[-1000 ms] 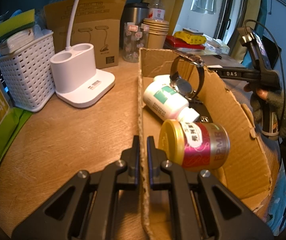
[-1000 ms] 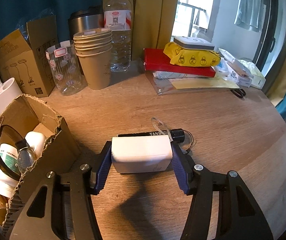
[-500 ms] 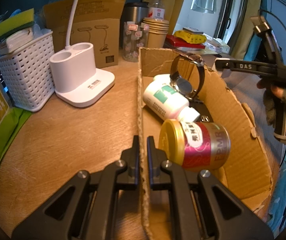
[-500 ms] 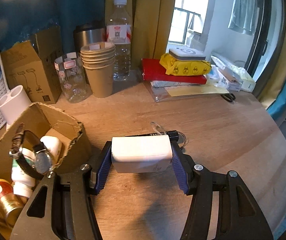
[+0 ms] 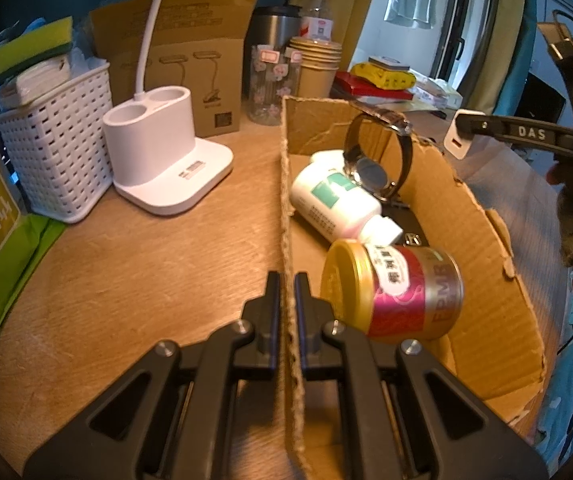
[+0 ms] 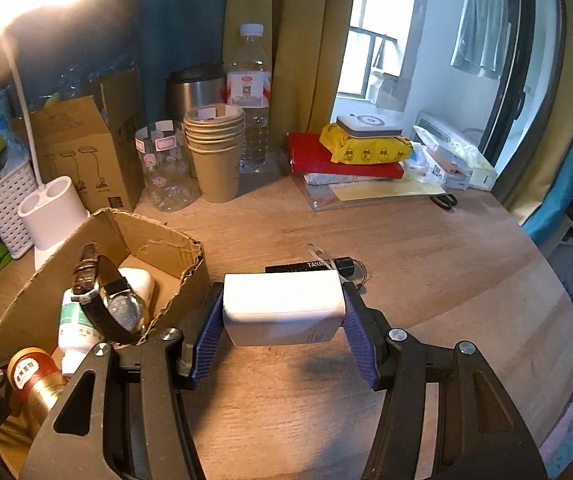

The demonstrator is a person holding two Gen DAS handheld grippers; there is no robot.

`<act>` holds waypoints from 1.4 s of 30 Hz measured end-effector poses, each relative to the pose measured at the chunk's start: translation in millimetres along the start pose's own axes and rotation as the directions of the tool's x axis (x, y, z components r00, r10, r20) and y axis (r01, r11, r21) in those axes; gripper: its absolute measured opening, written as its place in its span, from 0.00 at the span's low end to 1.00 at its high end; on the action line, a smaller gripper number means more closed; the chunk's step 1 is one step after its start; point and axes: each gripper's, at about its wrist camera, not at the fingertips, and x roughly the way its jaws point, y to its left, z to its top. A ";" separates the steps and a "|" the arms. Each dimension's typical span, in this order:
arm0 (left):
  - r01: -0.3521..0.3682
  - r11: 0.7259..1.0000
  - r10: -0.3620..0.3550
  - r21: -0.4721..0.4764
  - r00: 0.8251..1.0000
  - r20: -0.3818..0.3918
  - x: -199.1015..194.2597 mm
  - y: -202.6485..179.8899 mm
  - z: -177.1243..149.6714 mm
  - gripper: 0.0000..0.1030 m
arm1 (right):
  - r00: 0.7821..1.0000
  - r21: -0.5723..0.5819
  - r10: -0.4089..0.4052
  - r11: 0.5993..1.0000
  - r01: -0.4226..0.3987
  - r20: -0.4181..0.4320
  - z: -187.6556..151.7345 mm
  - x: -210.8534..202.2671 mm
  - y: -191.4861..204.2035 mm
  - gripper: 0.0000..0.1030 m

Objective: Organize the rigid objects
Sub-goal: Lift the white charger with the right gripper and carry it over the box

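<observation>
Wooden desk (image 6: 426,280), cluttered at the back: paper cups, water bottle, lamp base, white basket. Torn cardboard box (image 5: 482,280) sits on its left part.

Left gripper (image 5: 286,292) clenched on the box's near wall, one finger either side of the cardboard edge, steadying it. Box contents: gold-and-magenta tin (image 5: 398,288) lying on its side, white pill bottle (image 5: 334,204) also on its side, wristwatch (image 5: 378,156) propped up against the bottle.

Right gripper (image 6: 282,312) grasping a white rectangular charger block (image 6: 282,308) across its short ends, held clear of the desk, just right of the box's rim. Black slim flashlight (image 6: 314,266) lies on the desk beyond it.

Step in hand, as judged: carrying the block to the box. Next move calls for swinging left over the rim, clearing the upright watch, lowering into the free floor, then opening. Flashlight appears left to collect.
</observation>
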 end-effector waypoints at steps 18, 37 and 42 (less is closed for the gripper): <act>-0.006 1.000 0.006 0.002 1.000 0.008 -3.2 -0.6 -0.6 0.07 | 0.997 -0.020 0.021 1.000 -0.019 0.071 -1.6 -53.5 15.6 0.57; -0.007 1.000 0.007 0.004 1.000 0.007 -4.0 -1.6 -0.9 0.07 | 0.981 -0.110 0.102 0.990 -0.084 0.168 2.5 -104.8 51.7 0.57; -0.006 1.000 0.006 0.004 1.000 0.007 -3.8 -1.8 -0.8 0.07 | 0.977 -0.140 0.130 0.984 -0.106 0.170 -0.4 -110.6 63.5 0.57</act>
